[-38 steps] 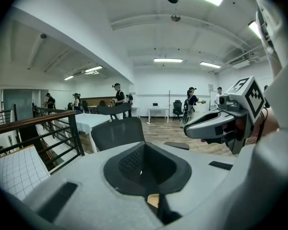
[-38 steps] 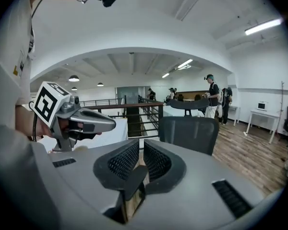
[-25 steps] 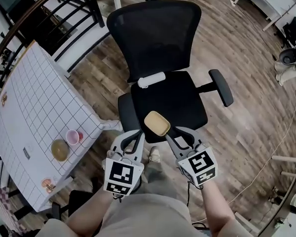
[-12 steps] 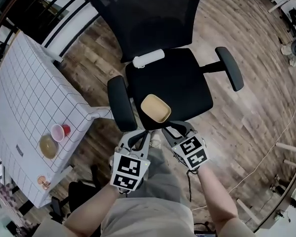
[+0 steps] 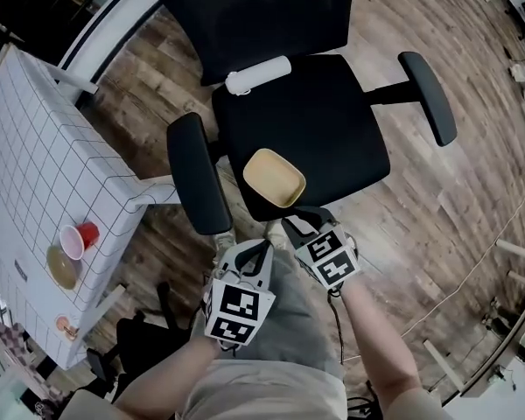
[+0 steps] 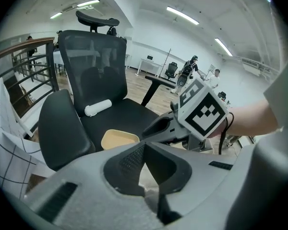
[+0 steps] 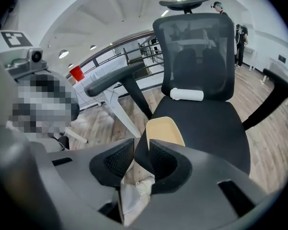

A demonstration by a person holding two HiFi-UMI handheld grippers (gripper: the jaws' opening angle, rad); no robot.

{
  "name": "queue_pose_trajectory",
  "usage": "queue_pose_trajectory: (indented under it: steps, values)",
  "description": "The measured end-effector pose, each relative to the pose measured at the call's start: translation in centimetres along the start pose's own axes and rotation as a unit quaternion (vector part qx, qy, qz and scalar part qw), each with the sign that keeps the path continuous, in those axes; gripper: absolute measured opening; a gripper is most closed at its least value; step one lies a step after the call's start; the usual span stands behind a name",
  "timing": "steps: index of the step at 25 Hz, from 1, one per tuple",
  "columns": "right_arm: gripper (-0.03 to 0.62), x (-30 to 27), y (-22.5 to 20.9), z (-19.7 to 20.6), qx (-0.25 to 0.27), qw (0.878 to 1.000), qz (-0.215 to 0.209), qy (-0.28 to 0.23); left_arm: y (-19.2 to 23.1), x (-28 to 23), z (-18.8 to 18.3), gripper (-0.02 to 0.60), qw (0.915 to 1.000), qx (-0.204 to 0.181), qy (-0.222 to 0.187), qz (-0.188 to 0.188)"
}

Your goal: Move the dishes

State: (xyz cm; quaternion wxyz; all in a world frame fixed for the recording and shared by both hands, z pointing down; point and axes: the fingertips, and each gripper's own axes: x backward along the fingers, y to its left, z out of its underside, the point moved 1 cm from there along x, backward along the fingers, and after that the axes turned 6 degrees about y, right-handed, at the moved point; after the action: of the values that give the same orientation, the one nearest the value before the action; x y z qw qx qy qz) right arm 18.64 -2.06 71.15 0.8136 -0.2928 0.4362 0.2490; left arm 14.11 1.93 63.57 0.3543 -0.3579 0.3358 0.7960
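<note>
Dish, just beyond my right gripper whose jaws stand slightly apart and empty, rests at the front of the chair seat, while my left gripper, jaws together, hangs off that seat's front edge.

The office chair is black, with a white roll on its seat and a pale yellow dish. The tablecloth is white with a thin black grid. Near its edge are a red cup, a pink cup and an olive-tan bowl. The left gripper and right gripper are grey, with black-and-white marker cubes. The plank floor is brown.
</note>
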Motion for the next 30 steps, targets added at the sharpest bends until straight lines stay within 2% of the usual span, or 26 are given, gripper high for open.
queue_pose_trajectory:
  steps: [3, 6, 12, 17, 20, 22, 25, 30]
  values:
    - [0.104, -2.7, -0.5, 1.4, 0.0, 1.0, -0.005, 0.018, 0.5, -1.9, 0.7, 0.014, 1.0, 0.001, 0.004, -0.002]
    - [0.104, -5.2, -0.8, 2.7, 0.003, 0.999, -0.004, 0.035, 1.1, -3.5, 1.1, 0.014, 0.9996, 0.028, -0.005, -0.001]
    - [0.104, -9.0, -2.4, 3.9, 0.038, 0.997, 0.022, 0.059, 1.8, -6.4, 2.6, 0.014, 0.9993, 0.037, 0.001, 0.002]
    - [0.104, -11.7, -2.5, 5.0, 0.058, 0.995, 0.014, 0.083, 3.0, -7.6, 3.2, 0.014, 0.9983, 0.058, -0.001, -0.002]
    - [0.098, -12.7, -2.6, 5.6, 0.071, 0.992, 0.025, 0.099, 3.4, -7.9, 3.6, 0.014, 0.9985, 0.055, 0.001, -0.001]
    - [0.06, -13.2, -2.7, 5.9, 0.077, 0.991, 0.037, 0.106, 3.7, -8.0, 4.1, 0.014, 0.9984, 0.056, 0.006, 0.0]
    - [0.038, -13.4, -2.7, 6.5, 0.085, 0.988, 0.05, 0.121, 3.6, -8.1, 4.7, 0.014, 0.9982, 0.058, 0.014, 0.005]
    - [0.028, -12.1, -3.2, 5.9, 0.057, 0.99, 0.062, 0.114, 3.4, -7.4, 4.8, 0.014, 0.9984, 0.054, 0.017, 0.005]
